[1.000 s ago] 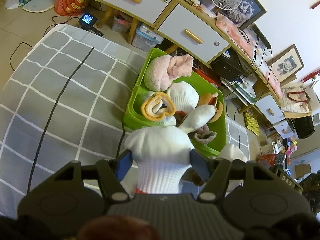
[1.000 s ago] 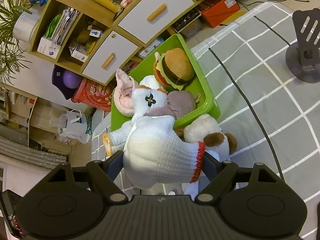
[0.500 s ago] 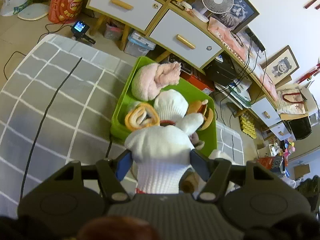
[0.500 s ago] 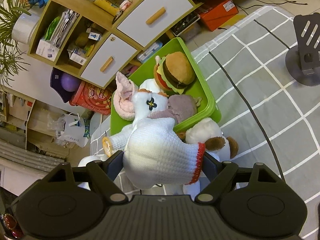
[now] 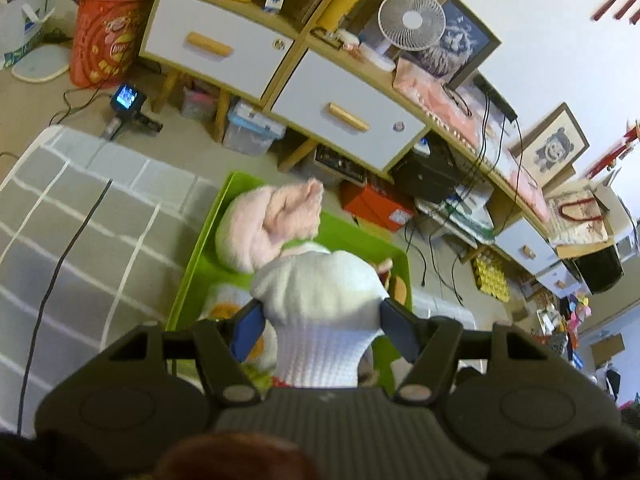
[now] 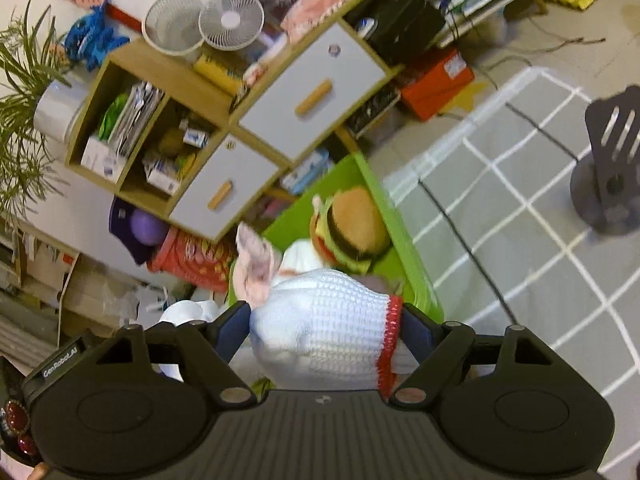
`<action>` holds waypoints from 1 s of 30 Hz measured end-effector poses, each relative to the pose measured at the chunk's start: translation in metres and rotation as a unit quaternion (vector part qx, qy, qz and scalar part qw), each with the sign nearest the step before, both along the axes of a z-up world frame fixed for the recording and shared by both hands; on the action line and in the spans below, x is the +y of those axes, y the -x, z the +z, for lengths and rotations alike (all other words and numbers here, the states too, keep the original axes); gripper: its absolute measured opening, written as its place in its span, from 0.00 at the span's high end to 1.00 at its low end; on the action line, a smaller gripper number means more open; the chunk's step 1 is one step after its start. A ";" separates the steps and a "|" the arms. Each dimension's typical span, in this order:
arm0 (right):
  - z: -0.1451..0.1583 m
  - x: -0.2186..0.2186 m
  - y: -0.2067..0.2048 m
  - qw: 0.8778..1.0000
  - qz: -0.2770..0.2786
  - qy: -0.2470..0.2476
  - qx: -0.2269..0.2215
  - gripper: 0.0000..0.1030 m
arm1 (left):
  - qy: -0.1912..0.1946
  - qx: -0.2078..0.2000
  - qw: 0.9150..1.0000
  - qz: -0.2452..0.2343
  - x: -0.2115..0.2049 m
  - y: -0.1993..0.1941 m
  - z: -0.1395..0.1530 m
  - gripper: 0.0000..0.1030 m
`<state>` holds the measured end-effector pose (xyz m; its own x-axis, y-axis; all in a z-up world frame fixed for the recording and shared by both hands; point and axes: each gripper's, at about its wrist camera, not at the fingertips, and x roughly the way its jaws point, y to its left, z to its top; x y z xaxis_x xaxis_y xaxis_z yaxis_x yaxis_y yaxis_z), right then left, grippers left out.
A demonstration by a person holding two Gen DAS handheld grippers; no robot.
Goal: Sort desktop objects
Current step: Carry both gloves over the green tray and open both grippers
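A green bin [image 5: 200, 256] stands on the grey checked cloth and holds several plush toys: a pink one [image 5: 264, 228], a burger [image 6: 352, 232] and others partly hidden. My left gripper [image 5: 320, 320] is shut on a white knit glove [image 5: 320, 304], held over the bin's near end. My right gripper [image 6: 324, 328] is shut on a white knit glove with a red cuff [image 6: 320, 328], also held above the bin [image 6: 404, 248]. The gloves hide most of the bin's near part.
A black cable [image 5: 60, 264] crosses the cloth left of the bin. A dark stand [image 6: 612, 168] sits on the cloth at the right. White drawers [image 5: 212, 52] and an orange box [image 5: 376, 204] stand on the floor beyond the table edge.
Both grippers have moved forward over the bin with their gloves still held, and tilted up so more of the room shows. The white-and-brown plush has dropped out of the right wrist view.
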<state>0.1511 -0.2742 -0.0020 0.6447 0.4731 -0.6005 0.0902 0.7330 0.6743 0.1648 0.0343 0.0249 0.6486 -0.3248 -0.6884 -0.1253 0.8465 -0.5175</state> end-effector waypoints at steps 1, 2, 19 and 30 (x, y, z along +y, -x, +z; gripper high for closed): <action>-0.001 0.000 -0.002 1.000 -0.005 0.000 -0.007 0.23 | -0.003 -0.004 1.000 0.002 -0.001 -0.002 -0.003 0.37; -0.002 0.000 -0.003 1.000 -0.009 -0.002 -0.014 0.23 | -0.005 -0.007 1.000 0.003 -0.001 -0.004 -0.007 0.37; -0.032 0.043 -0.024 0.995 0.006 0.081 -0.065 0.25 | -0.020 -0.007 1.000 0.003 -0.007 -0.026 -0.060 0.37; -0.038 0.041 -0.023 0.995 0.010 0.076 -0.069 0.27 | 0.006 -0.003 1.000 0.008 0.004 -0.034 -0.075 0.37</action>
